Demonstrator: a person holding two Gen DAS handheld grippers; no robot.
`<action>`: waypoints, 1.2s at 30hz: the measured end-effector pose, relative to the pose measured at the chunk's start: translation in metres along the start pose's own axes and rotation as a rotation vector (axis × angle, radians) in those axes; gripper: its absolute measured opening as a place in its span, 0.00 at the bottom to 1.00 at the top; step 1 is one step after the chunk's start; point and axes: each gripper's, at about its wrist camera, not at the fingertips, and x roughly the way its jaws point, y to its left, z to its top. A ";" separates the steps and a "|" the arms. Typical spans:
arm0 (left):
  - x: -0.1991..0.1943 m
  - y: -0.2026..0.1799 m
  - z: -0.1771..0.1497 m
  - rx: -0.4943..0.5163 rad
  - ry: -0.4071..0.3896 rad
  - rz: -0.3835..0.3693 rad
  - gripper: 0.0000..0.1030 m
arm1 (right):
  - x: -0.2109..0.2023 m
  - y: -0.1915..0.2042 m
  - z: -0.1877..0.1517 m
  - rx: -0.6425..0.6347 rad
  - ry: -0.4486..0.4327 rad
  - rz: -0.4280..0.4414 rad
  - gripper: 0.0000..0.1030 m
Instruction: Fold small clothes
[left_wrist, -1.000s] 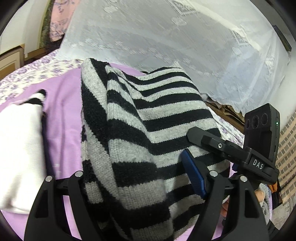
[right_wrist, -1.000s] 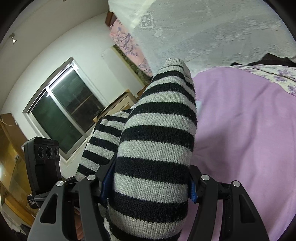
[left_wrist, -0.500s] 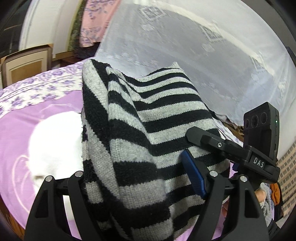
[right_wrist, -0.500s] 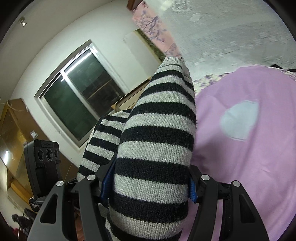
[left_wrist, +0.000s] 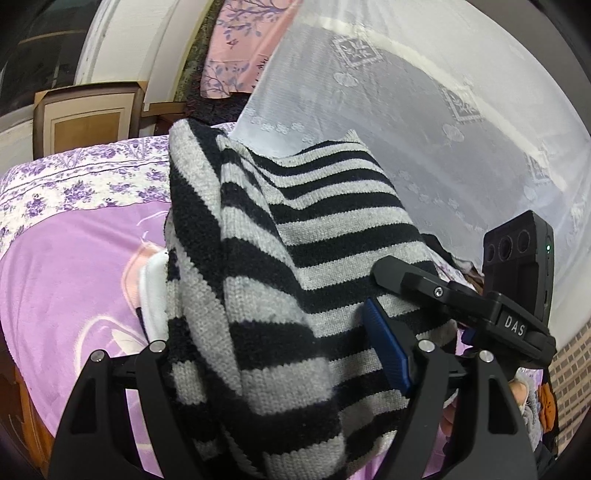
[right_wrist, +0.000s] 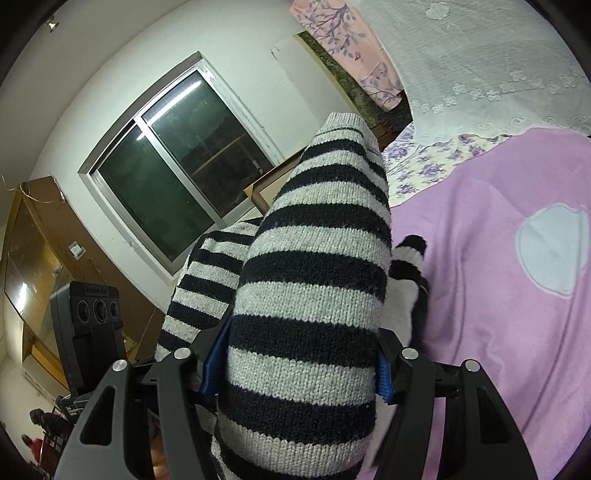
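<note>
Pinching thick fold of striped sweater (right_wrist: 314, 295), right gripper (right_wrist: 295, 373): both blue pads pressed on knit. Left gripper (left_wrist: 280, 354) clamped on same sweater (left_wrist: 280, 266); its left pad hidden by cloth, so grip there likely, not certain. Sweater held up over purple blanket (right_wrist: 480, 295). White garment (left_wrist: 155, 295) at 9 o'clock of sweater. Lace curtain (left_wrist: 424, 129) at 1 o'clock, window (right_wrist: 177, 177) at 10 o'clock.
</note>
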 end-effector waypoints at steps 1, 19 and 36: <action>0.001 0.005 0.001 -0.009 -0.001 -0.005 0.73 | 0.003 -0.001 0.000 0.002 0.003 -0.001 0.62; 0.054 0.050 -0.027 -0.041 0.077 0.036 0.95 | 0.045 -0.067 -0.019 0.137 0.078 -0.023 0.74; 0.023 0.019 -0.038 -0.051 0.029 0.302 0.95 | 0.000 -0.035 -0.030 0.019 0.007 -0.121 0.79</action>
